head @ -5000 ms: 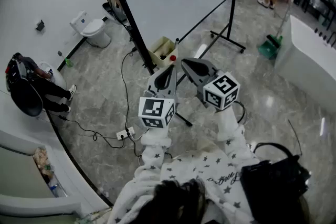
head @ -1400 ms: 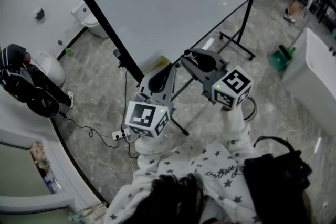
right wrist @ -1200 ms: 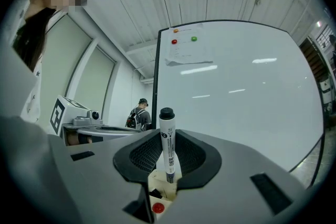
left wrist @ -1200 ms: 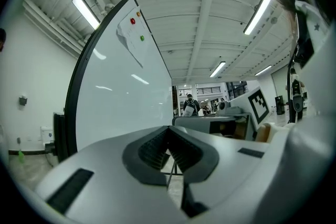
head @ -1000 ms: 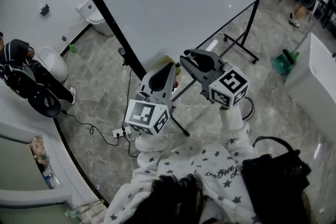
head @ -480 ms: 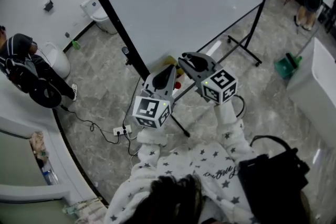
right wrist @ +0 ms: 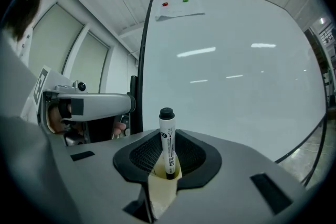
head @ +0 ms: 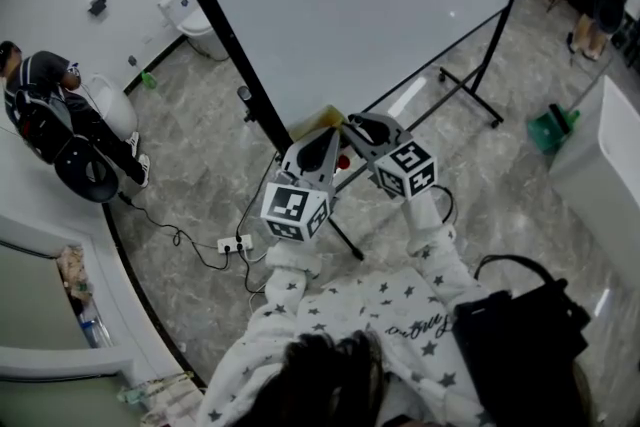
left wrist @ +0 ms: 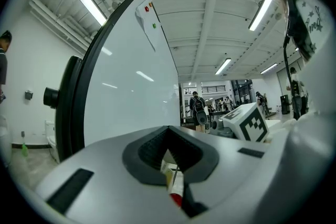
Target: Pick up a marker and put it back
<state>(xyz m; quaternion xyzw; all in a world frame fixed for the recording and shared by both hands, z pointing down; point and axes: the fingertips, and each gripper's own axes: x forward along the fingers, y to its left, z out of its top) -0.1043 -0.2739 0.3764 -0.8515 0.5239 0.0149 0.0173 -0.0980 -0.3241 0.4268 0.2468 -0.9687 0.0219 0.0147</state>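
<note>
Right gripper (right wrist: 167, 165) is clamped on the marker (right wrist: 167, 139). It stands upright between the jaws, black cap on top, with its lower end right at the mouth of the cream box (right wrist: 160, 186) by the whiteboard (head: 350, 5). Left gripper (left wrist: 169, 131) sits just beside it, tips pinched together. A red-capped marker (left wrist: 176, 189) shows through the slit behind them.

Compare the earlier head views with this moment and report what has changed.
The right gripper has sunk forward to the yellow box at the whiteboard's foot, close beside the left gripper. It now clamps a black-capped marker upright over the box; whether it held one earlier does not show. The left gripper stayed by the box, jaws together.
</note>
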